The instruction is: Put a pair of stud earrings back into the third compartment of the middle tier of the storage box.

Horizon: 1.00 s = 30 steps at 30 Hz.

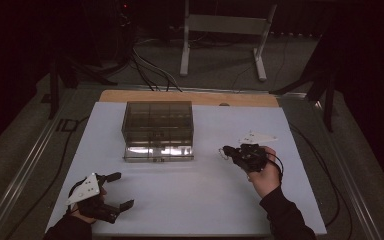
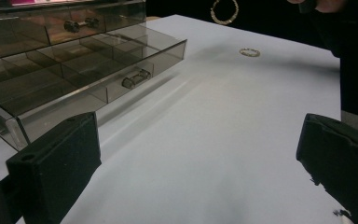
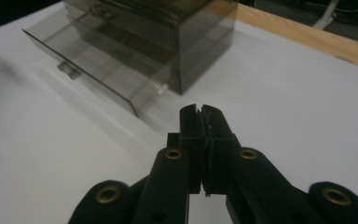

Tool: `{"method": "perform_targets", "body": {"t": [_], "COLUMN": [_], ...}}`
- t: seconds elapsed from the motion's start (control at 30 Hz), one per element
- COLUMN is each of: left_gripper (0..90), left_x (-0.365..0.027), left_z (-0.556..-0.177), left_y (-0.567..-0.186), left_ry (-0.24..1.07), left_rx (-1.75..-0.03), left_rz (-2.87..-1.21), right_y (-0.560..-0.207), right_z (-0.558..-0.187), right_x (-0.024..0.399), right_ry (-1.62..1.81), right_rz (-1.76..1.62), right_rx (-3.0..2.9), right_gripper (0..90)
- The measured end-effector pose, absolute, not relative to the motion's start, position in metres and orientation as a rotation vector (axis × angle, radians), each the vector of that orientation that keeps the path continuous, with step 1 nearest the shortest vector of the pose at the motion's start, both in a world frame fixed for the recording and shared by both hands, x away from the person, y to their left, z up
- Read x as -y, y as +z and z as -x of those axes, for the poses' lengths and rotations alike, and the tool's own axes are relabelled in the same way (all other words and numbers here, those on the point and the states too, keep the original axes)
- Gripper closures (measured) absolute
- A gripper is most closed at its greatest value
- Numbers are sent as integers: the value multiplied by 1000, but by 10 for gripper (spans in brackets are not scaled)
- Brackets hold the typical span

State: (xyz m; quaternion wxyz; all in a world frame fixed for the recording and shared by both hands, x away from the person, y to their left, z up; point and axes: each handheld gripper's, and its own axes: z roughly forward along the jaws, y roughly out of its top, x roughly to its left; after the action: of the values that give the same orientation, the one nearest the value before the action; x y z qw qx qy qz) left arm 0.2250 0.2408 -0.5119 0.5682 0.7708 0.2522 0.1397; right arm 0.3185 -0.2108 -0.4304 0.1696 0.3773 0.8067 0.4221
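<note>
A smoky clear drawer box [image 1: 157,120] stands at the middle of the white table top [image 1: 205,200], and its bottom drawer [image 1: 159,151] is pulled out toward me. My right gripper [image 1: 227,151] hovers to the right of that drawer, its jaws shut on a thin gold ring [image 2: 223,10] that dangles from the tips. In the right gripper view the jaws [image 3: 201,112] are pressed together and point at the box [image 3: 168,42]. A second ring [image 2: 250,52] lies flat on the table. My left gripper [image 1: 117,190] rests at the near left, open, with nothing in it [image 2: 196,172].
The open drawer [image 2: 88,79] has several divided compartments and a small bar handle [image 2: 136,78]. A wooden strip [image 1: 190,97] borders the table's far edge. Cables and a metal stand [image 1: 225,30] lie on the floor beyond. Dark tripod legs stand at both sides.
</note>
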Motion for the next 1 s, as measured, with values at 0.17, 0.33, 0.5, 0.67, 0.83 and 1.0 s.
{"method": "perform_targets", "body": {"t": [0.17,0.33,0.5,0.67,0.83,1.0], "left_gripper": [6,6,6,6,6,7], "left_x": [-241,-242,-242,-242,-242,-242], "left_z": [-225,-225,-225,-225,-225,-225], "left_y": [-512,-511,-511,-511,-511,-511], "left_ry": [329,327,328,327,326,328], "left_rx": [-592,-594,-595,-594,-592,-592], "left_rz": [-1809,-1806,-1805,-1804,-1805,-1804], "right_y": [-422,-416,-410,-405,-402,-403], "right_z": [-324,-329,-334,-338,-342,-345], "right_x": [195,180,168,155,143,130], "right_ry": [1218,1227,1241,1246,1264,1284], "right_rz": [-1032,-991,-962,-933,-914,-905], "right_rx": [-2304,-2319,-2327,-2341,-2353,-2366], "right_gripper": [887,886,887,886,887,886]}}
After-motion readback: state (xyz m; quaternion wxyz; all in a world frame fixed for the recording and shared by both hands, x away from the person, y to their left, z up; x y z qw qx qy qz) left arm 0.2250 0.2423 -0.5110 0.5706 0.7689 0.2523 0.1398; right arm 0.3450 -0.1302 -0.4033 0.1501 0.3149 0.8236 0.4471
